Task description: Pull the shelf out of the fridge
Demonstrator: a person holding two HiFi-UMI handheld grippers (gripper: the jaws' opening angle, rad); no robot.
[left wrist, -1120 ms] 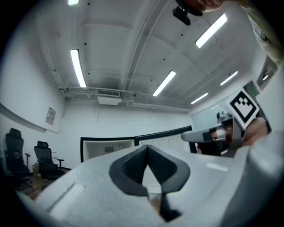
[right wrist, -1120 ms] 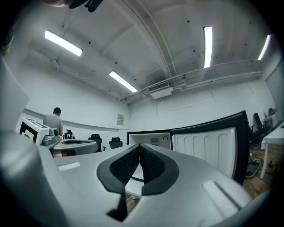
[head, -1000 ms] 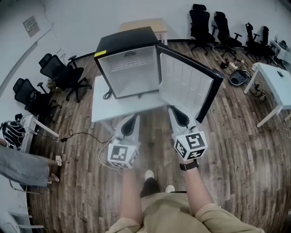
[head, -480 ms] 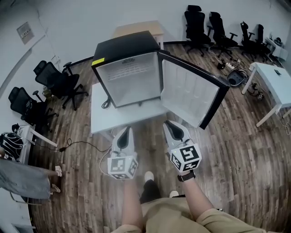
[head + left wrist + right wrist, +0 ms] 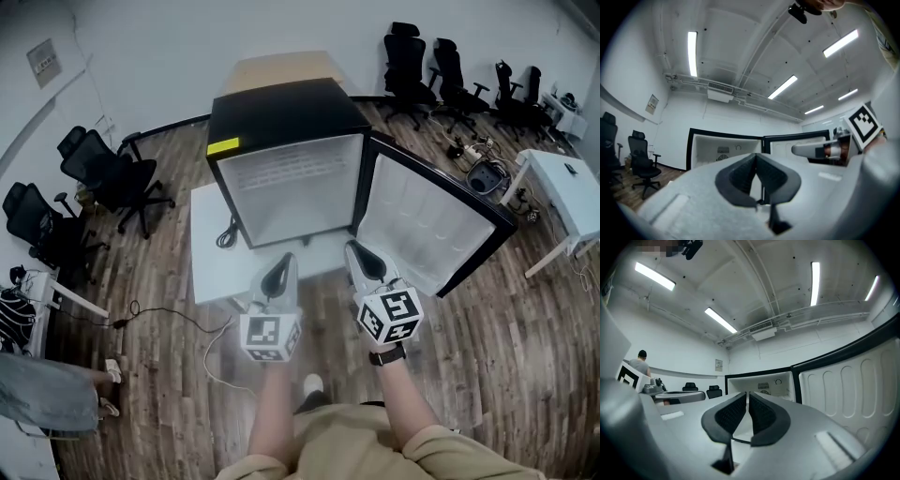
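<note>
A black mini fridge (image 5: 281, 112) stands on a white table (image 5: 208, 253), its door (image 5: 427, 225) swung open to the right. The pale inside (image 5: 295, 192) faces me; I cannot make out a shelf in it. Both grippers hover side by side in front of the table's near edge and point at the opening, touching nothing. My left gripper (image 5: 285, 262) is shut and empty; its jaws (image 5: 756, 155) meet before the fridge's cavity (image 5: 723, 151). My right gripper (image 5: 355, 250) is shut too, its jaws (image 5: 747, 393) together, with the cavity (image 5: 761, 386) and the ribbed door liner (image 5: 853, 390) beyond.
Black office chairs (image 5: 103, 169) stand at the left and more chairs (image 5: 441, 66) at the back right. A white desk (image 5: 562, 187) sits at the right, with cables and gear (image 5: 478, 155) on the wooden floor. A wooden table (image 5: 281, 67) is behind the fridge. A cable (image 5: 159, 309) trails left.
The view has shifted: the fridge now sits more central and closer, and its door reaches further right. Both grippers have moved up toward the table's edge, still shut.
</note>
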